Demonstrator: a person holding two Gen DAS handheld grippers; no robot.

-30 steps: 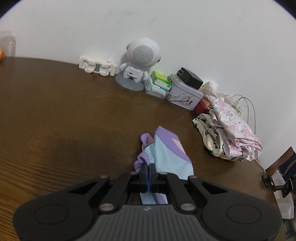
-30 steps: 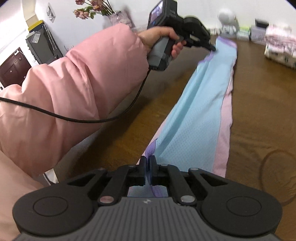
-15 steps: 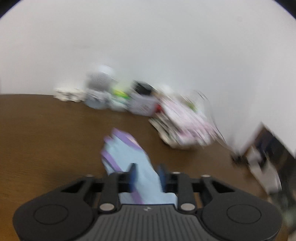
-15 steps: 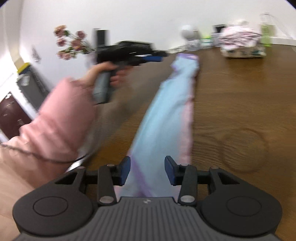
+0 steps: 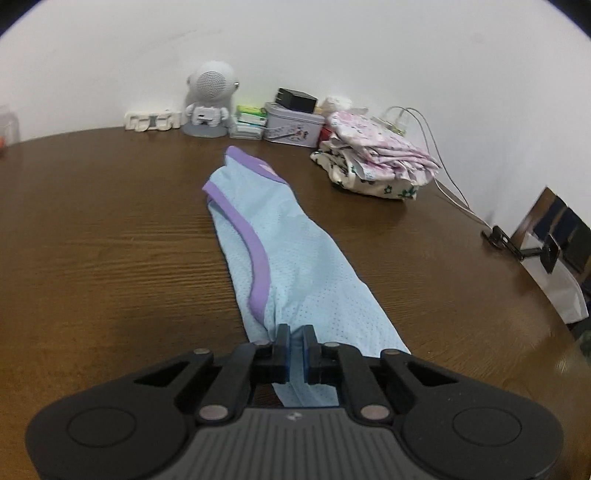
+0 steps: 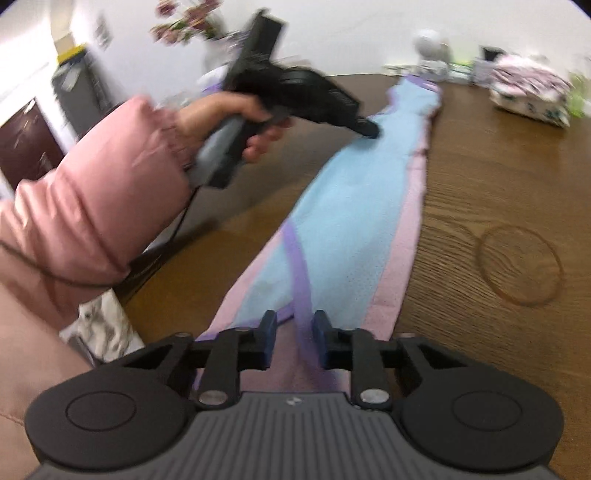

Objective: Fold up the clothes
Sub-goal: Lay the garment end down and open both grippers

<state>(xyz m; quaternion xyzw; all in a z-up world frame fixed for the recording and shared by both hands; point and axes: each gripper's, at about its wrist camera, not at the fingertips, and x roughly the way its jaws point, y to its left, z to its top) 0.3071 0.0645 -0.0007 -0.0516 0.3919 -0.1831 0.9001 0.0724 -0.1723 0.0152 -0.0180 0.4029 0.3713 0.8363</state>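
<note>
Brown wood-grain table (image 5: 92, 258), round-edged, set against a plain white wall.

Nearest, in the left wrist view: left gripper (image 5: 294, 349), jaws closing, a narrow gap between the blue pads, light blue fabric lying in that gap; pads not visibly pressing on it.

Stretching away from it across the table: light blue mesh garment (image 5: 291, 251) with purple trim, laid out long and narrow, far end near the back of the table.

Beyond, to the right: pile of floral clothes (image 5: 373, 162), pink print on top of green-and-cream print, well apart from the blue garment. White cables (image 5: 439, 155) trailing past the pile towards the table edge.

Farthest, along the wall: white robot-shaped speaker (image 5: 210, 99), small white stand (image 5: 153, 120) to its left, stacked small boxes and decorated tin (image 5: 293, 127) to its right, black charger (image 5: 297, 99) on top of the tin.

In the right wrist view, blurred: right gripper (image 6: 294, 341) low over the near end of the same garment (image 6: 354, 206), jaws closing, wider apart than the other pair, purple band and pink panel between them, pads not pressing on the cloth. Further along, hand (image 6: 229, 123) in a pink padded sleeve (image 6: 92, 206) around the left gripper (image 6: 367, 129), its tip at the garment's left edge. Pink flowers (image 6: 184, 22) blurred against the far wall.
</note>
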